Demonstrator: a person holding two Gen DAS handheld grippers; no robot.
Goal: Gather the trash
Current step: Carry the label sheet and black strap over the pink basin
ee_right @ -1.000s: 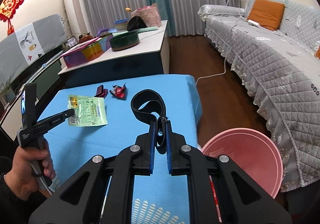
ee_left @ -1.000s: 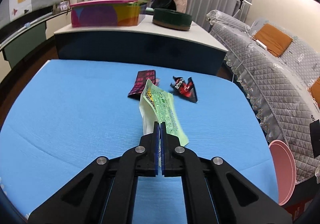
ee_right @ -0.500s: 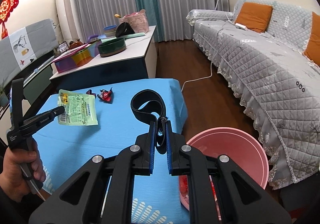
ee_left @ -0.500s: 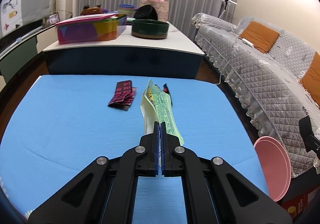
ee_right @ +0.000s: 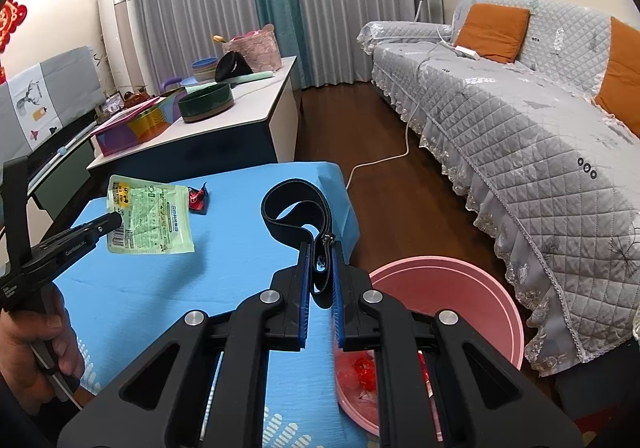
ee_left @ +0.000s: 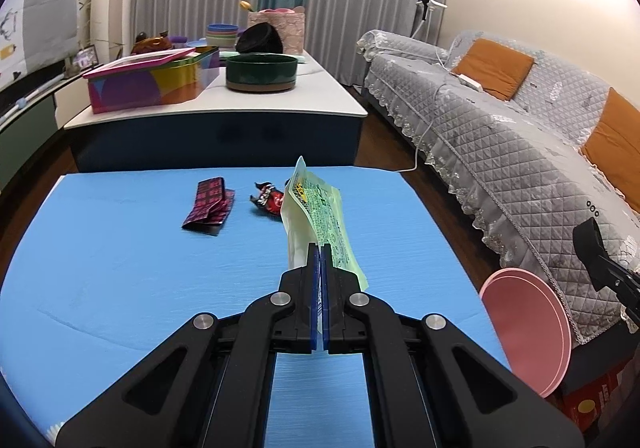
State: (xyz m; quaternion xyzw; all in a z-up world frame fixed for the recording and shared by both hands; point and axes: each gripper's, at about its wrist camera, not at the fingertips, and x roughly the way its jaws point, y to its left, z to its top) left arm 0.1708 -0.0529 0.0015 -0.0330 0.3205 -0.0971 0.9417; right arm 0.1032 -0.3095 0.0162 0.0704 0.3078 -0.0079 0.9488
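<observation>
Blue cloth covers the table [ee_left: 120, 268], with a quilted grey sofa [ee_right: 520, 120] off to its right. Left gripper [ee_left: 320, 248] is clamped tight on a pale green packet [ee_left: 320, 208], pinched at one edge and lifted clear above the table. From the right wrist view that same packet [ee_right: 150, 218] hangs flat from the left gripper [ee_right: 114, 220], with a hand [ee_right: 36, 352] wrapped round the handle. Right gripper [ee_right: 320, 248] is nearly closed, its jaws pressing on a black strap [ee_right: 292, 208] whose loop stands up ahead of the fingers. Just beside the table's near right corner sits a pink bin [ee_right: 448, 288], red scraps visible inside. Further out on the table lie a dark red patterned wrapper [ee_left: 208, 206] and, near it, a crumpled red-and-black wrapper [ee_left: 268, 198], close behind the packet.
</observation>
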